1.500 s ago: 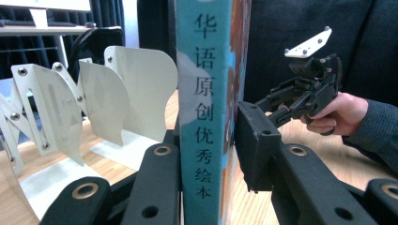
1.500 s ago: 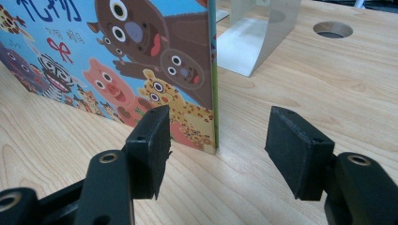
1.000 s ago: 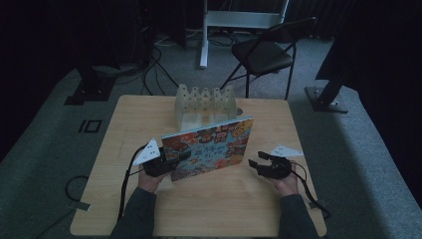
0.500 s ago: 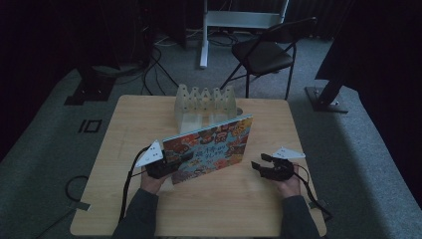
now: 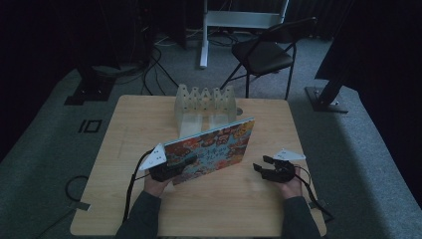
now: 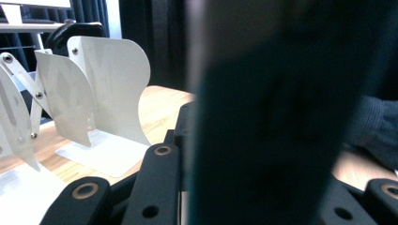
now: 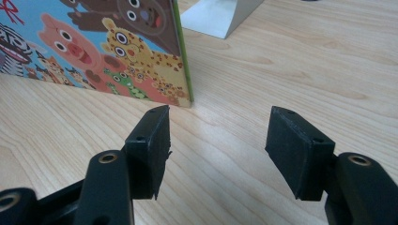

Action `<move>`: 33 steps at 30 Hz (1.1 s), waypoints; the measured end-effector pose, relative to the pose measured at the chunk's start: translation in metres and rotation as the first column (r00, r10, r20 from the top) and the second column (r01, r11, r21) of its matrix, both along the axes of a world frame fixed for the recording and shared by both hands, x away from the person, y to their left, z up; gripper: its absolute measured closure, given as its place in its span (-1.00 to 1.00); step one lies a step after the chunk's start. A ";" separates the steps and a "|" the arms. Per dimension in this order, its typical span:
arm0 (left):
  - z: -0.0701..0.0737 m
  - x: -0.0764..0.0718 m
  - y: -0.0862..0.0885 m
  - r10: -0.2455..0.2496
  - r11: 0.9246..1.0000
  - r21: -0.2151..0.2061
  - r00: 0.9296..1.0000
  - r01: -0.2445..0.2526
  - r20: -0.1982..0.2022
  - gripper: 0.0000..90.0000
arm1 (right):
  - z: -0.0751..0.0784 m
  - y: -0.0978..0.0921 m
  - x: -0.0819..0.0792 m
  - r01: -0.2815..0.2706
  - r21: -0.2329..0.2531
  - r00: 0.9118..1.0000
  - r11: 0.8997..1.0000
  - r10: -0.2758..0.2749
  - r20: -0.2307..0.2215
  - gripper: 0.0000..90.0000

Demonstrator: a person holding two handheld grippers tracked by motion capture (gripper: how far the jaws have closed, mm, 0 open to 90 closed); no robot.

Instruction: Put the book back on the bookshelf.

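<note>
A picture book point(image 5: 214, 147) with a bright cartoon-animal cover stands on edge on the wooden table point(image 5: 149, 114), leaning back. My left gripper point(image 5: 188, 161) is shut on its lower left part. In the left gripper view the book's dark edge point(image 6: 267, 117) rises between the jaws. My right gripper point(image 5: 263, 167) rests low over the table, right of the book, open and holding nothing. In the right gripper view its open jaws point(image 7: 218, 136) sit just short of the book's lower corner point(image 7: 108, 47).
A white metal rack of upright dividers point(image 5: 204, 99) stands at the table's back middle, just behind the book, and is seen close up point(image 6: 108, 89) from the left gripper. A folding chair point(image 5: 263, 52) stands beyond the table. Bare wood lies in front.
My right gripper has drawn back a little to the right, away from the book's right edge. The book stays in the left gripper, almost unmoved.
</note>
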State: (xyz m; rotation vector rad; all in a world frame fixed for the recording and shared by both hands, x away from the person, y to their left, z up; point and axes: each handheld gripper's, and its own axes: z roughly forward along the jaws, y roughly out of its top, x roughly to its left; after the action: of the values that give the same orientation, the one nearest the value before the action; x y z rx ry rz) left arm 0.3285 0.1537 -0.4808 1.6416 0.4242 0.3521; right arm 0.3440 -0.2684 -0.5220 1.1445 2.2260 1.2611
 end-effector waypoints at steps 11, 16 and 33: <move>-0.002 -0.010 -0.008 0.013 1.000 -0.005 1.000 -0.013 0.017 0.77 | -0.003 -0.006 -0.002 0.015 -0.001 1.000 1.000 -0.015 -0.010 -0.11; -0.004 -0.012 -0.014 0.006 1.000 -0.006 1.000 -0.006 0.027 0.69 | -0.005 -0.007 -0.002 0.019 -0.007 1.000 1.000 -0.019 -0.013 -0.11; -0.011 -0.018 -0.021 0.020 1.000 0.010 0.999 -0.021 0.041 0.78 | -0.014 -0.006 -0.005 0.037 -0.097 0.999 0.995 -0.039 -0.018 -0.14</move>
State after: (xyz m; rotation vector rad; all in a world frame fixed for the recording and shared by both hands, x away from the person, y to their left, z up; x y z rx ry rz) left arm 0.3109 0.1329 -0.4918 1.6384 0.4094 0.4032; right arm 0.3385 -0.2740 -0.5358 1.1625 2.2420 1.1191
